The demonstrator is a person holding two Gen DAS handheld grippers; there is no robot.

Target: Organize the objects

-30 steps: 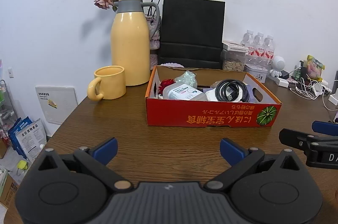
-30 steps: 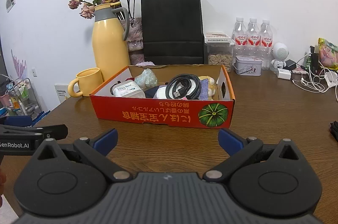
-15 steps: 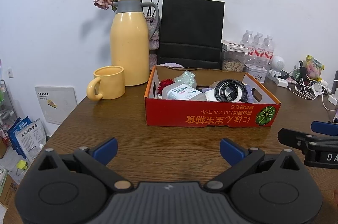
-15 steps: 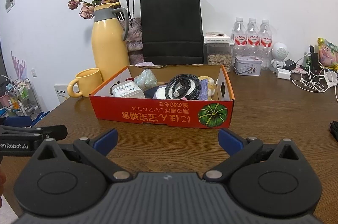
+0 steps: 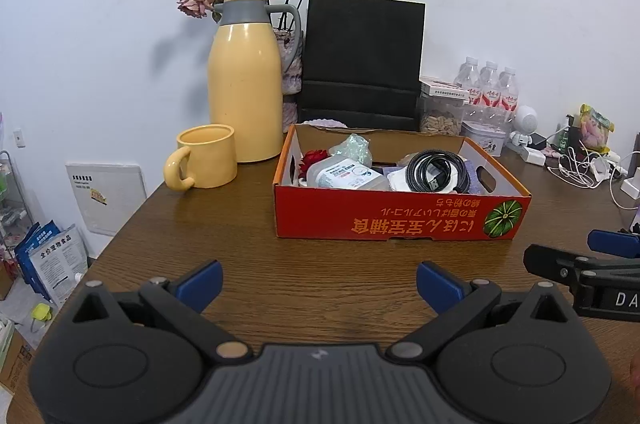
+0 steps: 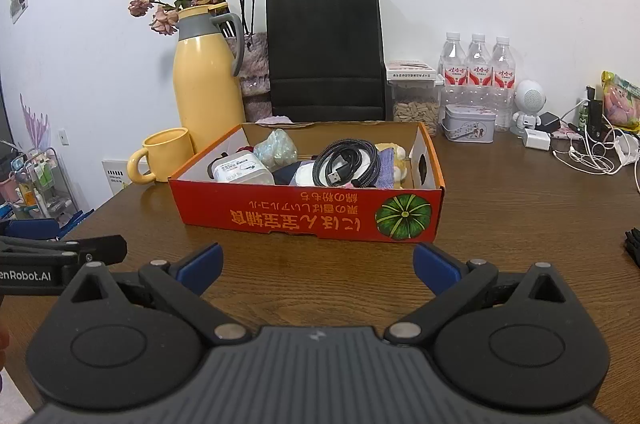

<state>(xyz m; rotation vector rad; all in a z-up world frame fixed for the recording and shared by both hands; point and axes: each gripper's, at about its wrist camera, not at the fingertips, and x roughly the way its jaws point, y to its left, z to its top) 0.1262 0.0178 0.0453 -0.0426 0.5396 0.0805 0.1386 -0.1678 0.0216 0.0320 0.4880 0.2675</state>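
A red cardboard box [image 5: 400, 218] [image 6: 304, 216] stands on the brown table ahead of both grippers. In it lie a coiled black cable [image 5: 438, 171] [image 6: 346, 163], a white labelled bottle [image 5: 344, 175] [image 6: 240, 169], a crumpled clear wrapper [image 5: 354, 145] [image 6: 276, 147], a red flower [image 5: 314, 157] and a purple cloth [image 6: 384, 163]. My left gripper [image 5: 320, 284] is open and empty, low over the table in front of the box. My right gripper [image 6: 316, 270] is open and empty, close to the box's front wall.
A yellow mug [image 5: 206, 157] and yellow thermos jug [image 5: 244, 79] stand left of the box, a black paper bag [image 5: 362, 63] behind it. Water bottles [image 6: 476, 63], a tin [image 6: 468, 129], chargers and cables [image 6: 588, 151] lie at the right. The table's left edge [image 5: 116, 236] is near.
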